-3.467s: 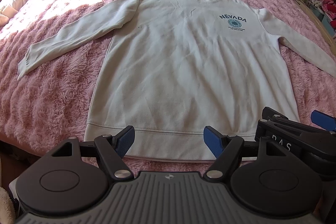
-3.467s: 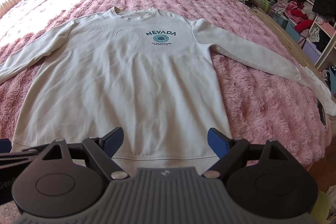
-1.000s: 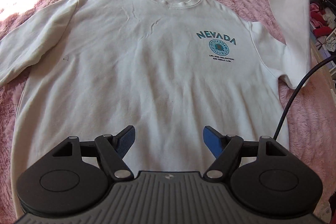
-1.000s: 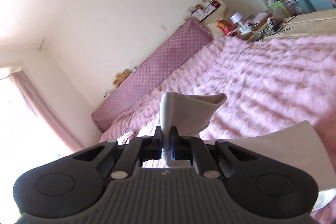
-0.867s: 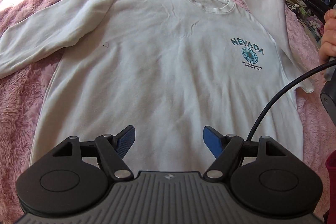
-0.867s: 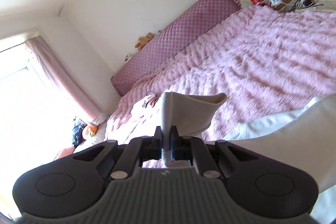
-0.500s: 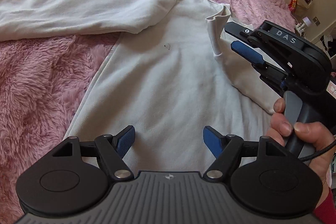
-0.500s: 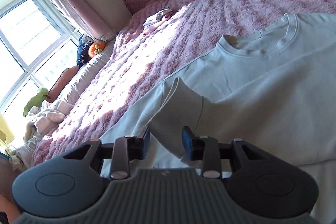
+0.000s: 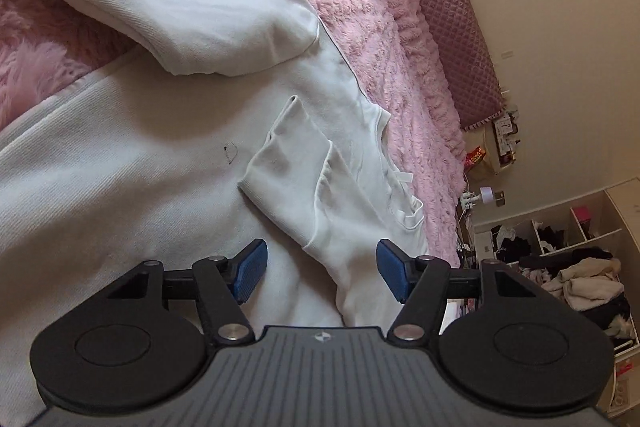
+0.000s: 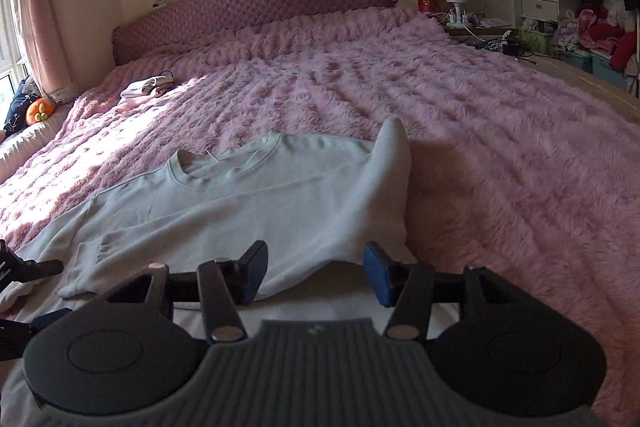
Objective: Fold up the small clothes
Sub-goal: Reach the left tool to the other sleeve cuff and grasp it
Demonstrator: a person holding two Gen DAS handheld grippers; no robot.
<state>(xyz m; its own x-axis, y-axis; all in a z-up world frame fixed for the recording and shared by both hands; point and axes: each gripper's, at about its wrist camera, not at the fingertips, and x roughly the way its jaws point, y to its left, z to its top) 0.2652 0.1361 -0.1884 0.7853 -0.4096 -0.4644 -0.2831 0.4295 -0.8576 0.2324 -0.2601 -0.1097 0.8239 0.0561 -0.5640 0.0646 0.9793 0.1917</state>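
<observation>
Sweatshirt (image 10: 256, 203): pale matt knit cloth, fine ribbed weave, soft creases. Blanket (image 10: 500, 155): pink long-pile plush, shaggy, ridged. Headboard (image 10: 256, 7): mauve quilted fabric, diamond-stitched. Left gripper (image 9: 318, 269): matt black plastic, blue textured pads (image 9: 250, 269), bright metal rivets.

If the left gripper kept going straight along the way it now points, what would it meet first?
Most likely the folded-over sleeve lying on the sweatshirt, straight ahead of the left gripper, whose closing jaws hold nothing; depth is hard to judge.

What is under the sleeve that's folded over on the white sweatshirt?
The folded white sleeve lies across the chest of the white long-sleeved sweatshirt. Bare white fabric shows around it; anything printed on the chest beneath is covered. The fluffy pink bedspread lies underneath everything.
</observation>
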